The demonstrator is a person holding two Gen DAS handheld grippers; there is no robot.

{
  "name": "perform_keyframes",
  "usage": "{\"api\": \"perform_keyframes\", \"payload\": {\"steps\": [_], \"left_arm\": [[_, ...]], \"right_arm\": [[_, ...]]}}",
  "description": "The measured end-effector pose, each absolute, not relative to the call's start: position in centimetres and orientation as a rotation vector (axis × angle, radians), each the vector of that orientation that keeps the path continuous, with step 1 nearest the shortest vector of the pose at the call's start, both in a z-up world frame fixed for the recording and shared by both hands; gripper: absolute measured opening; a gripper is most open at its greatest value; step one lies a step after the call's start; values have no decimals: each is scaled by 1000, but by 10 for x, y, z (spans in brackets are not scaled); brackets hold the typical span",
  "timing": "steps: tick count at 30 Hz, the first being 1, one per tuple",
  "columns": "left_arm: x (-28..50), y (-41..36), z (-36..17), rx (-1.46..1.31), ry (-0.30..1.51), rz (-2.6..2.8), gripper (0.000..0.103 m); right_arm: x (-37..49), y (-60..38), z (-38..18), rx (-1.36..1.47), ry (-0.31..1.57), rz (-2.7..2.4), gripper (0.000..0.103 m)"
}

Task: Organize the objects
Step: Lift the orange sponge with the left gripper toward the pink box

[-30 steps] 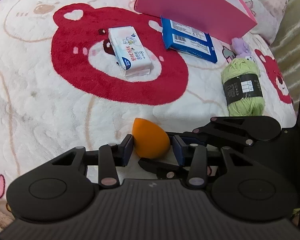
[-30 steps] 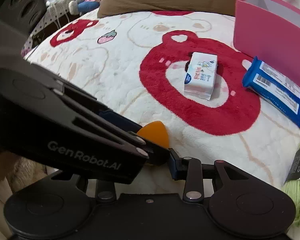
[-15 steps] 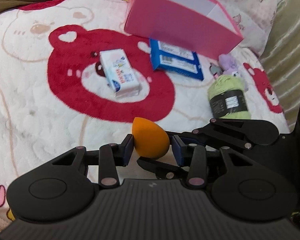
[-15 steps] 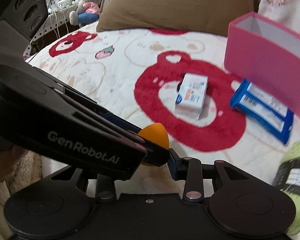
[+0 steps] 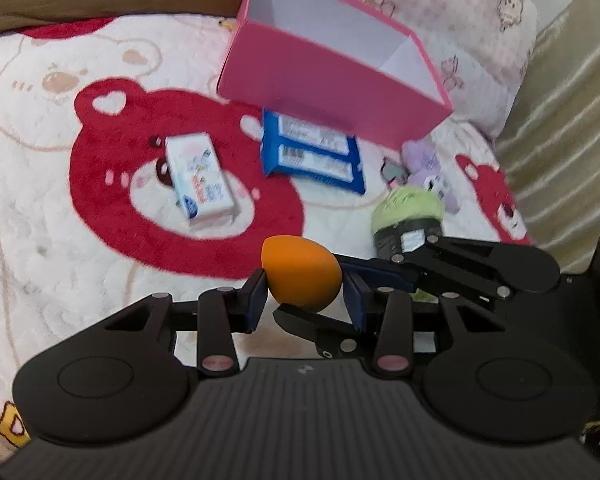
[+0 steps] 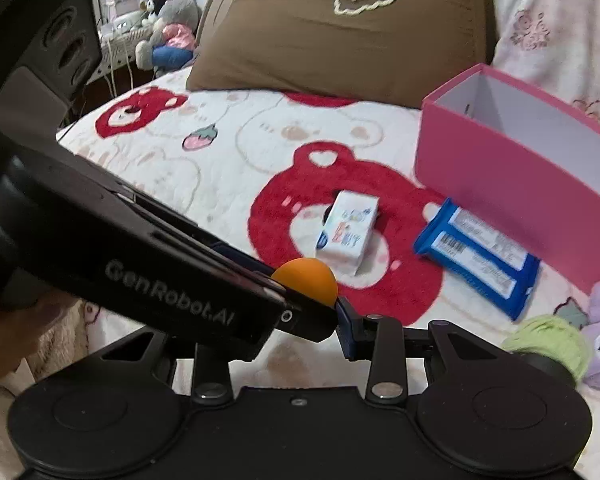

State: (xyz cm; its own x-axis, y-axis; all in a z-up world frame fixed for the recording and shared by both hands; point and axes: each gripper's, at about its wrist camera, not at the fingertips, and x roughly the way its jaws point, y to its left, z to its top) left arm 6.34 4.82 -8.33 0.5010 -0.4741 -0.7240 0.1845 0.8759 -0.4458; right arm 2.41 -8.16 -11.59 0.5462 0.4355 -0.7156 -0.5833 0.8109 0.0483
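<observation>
Left gripper point(image 5: 304, 294) clamped on the orange sponge point(image 5: 302, 276), whose pointed end tilts up-left, with the open pink box point(image 5: 332, 80) ahead and slightly right across the blanket point(image 5: 40, 216) (right gripper point(image 6: 320, 328) alongside; its jaw state cannot be judged).

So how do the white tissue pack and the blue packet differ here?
The white tissue pack is a thick block lying on the red bear face; the blue packet is flatter and wider, shows barcode labels, and lies beside the pink box. Both rest untouched on the blanket.
</observation>
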Motion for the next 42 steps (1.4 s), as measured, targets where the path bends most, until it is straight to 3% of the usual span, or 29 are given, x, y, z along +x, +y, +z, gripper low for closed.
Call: {"api": "perform_keyframes", "payload": {"steps": [23, 42], "left_arm": [[90, 16, 0, -214, 853, -509, 39], [130, 13, 29, -266, 870, -535, 39]], "right_arm": [[40, -118, -47, -124, 698, 523, 41], [75, -138, -21, 32, 749, 479, 42]]}}
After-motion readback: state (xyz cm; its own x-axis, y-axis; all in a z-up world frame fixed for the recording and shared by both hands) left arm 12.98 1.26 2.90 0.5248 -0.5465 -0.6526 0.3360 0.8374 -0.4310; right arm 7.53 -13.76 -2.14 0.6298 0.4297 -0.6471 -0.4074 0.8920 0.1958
